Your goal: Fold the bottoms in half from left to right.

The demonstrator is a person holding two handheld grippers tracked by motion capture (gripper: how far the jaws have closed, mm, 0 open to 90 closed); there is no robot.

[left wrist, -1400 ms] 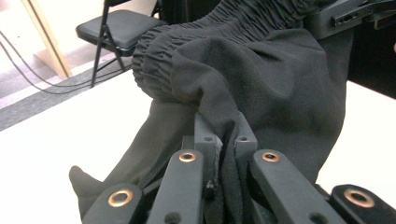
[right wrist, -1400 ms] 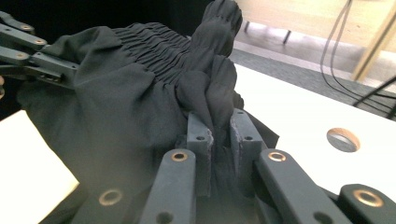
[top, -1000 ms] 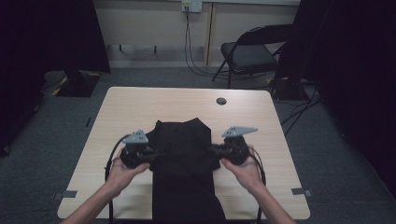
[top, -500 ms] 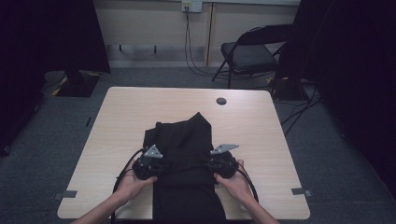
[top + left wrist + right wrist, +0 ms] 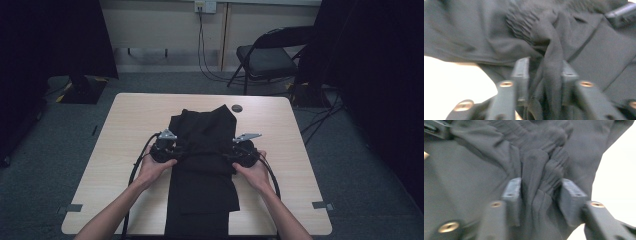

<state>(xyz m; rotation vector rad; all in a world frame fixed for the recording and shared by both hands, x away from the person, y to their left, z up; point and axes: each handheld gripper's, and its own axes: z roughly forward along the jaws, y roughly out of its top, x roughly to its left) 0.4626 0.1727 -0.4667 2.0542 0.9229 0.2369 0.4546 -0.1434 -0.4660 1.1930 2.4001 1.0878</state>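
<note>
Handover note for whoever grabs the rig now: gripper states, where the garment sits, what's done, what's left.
Left gripper: jaws have just been opening; a ridge of the black garment stands between them, pads no longer pinching it.
Right gripper: same, jaws have just been opening, bunched elastic cloth between them, loose.
Garment: mid-table, far part folded back toward the person, near end hanging over the table's near edge.
Done: one fold laid down and let go.
Left: probably pull both grippers clear, smooth the fold, make the next one.

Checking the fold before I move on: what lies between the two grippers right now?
In the high view, a bunched band of the black garment spans from the left gripper to the right gripper; no bare table between.
</note>
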